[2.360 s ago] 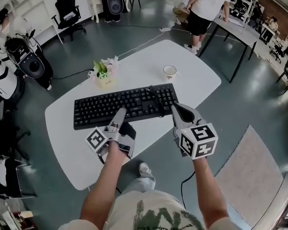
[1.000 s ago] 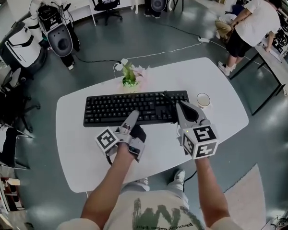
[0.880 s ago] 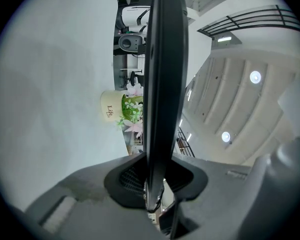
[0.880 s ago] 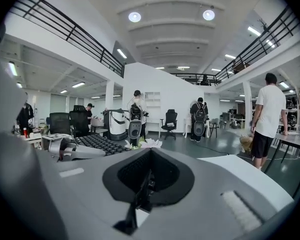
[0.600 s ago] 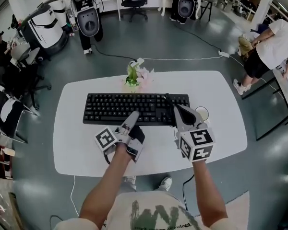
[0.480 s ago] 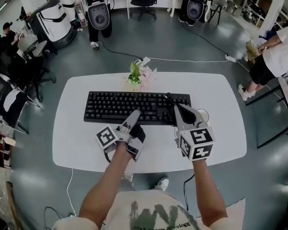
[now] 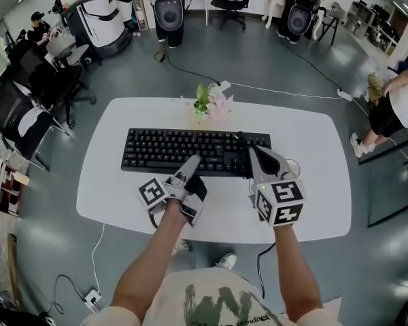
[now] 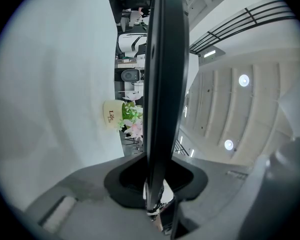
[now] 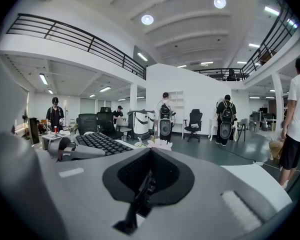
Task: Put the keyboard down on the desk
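The black keyboard [image 7: 183, 151] lies flat and lengthwise across the middle of the white desk [image 7: 122, 195]; I cannot tell whether it touches the top. My left gripper [image 7: 190, 163] is shut on its near long edge, left of the middle. In the left gripper view the keyboard [image 8: 162, 84] stands edge-on between the jaws of that gripper [image 8: 155, 184]. My right gripper [image 7: 253, 153] is shut on the near right corner. In the right gripper view a thin dark edge sits between the jaws of that gripper [image 9: 145, 184], and the keys [image 9: 97, 141] run off to the left.
A small pot of flowers [image 7: 209, 104] stands on the desk just behind the keyboard. A cup [image 7: 294, 165] peeks out behind my right gripper. The keyboard's cable [image 7: 239, 141] crosses its right end. Chairs, machines and people stand on the floor around the desk.
The head view has swung round, so the desk now lies square across the picture. Both grippers keep the same hold on the keyboard. The cup has slipped behind my right gripper.
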Demonstrator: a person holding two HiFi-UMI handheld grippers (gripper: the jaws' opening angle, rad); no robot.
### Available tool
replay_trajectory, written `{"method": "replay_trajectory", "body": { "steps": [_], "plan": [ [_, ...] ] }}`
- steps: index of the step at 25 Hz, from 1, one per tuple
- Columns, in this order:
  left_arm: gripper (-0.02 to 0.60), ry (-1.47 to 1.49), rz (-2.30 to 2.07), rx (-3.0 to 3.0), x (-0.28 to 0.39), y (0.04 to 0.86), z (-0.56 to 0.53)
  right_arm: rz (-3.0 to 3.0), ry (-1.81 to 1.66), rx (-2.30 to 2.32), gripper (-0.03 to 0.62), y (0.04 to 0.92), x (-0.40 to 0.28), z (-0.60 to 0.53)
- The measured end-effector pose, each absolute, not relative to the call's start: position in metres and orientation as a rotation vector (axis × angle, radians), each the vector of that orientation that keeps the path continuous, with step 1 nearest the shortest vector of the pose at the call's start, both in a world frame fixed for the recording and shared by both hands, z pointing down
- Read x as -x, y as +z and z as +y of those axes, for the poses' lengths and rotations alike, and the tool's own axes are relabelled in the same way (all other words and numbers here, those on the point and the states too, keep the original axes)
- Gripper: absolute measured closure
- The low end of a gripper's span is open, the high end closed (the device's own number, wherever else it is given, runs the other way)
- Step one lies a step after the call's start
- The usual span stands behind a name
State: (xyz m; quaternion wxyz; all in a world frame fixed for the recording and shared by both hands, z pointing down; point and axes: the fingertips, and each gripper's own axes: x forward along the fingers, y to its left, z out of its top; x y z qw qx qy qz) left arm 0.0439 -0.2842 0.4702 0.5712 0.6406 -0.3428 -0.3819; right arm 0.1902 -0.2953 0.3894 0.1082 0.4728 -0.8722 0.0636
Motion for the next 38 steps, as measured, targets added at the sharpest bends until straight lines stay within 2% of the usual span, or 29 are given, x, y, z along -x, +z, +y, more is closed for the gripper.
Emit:
{"method": "replay_trajectory", "body": {
  "steps": [38],
  "plan": [
    [0.492,-0.791,-0.801,-1.260,-0.038,0.599,-0.306,-2.402,0.349,-1.395,0.595,0.462,-0.170,-0.304]
  ]
}}
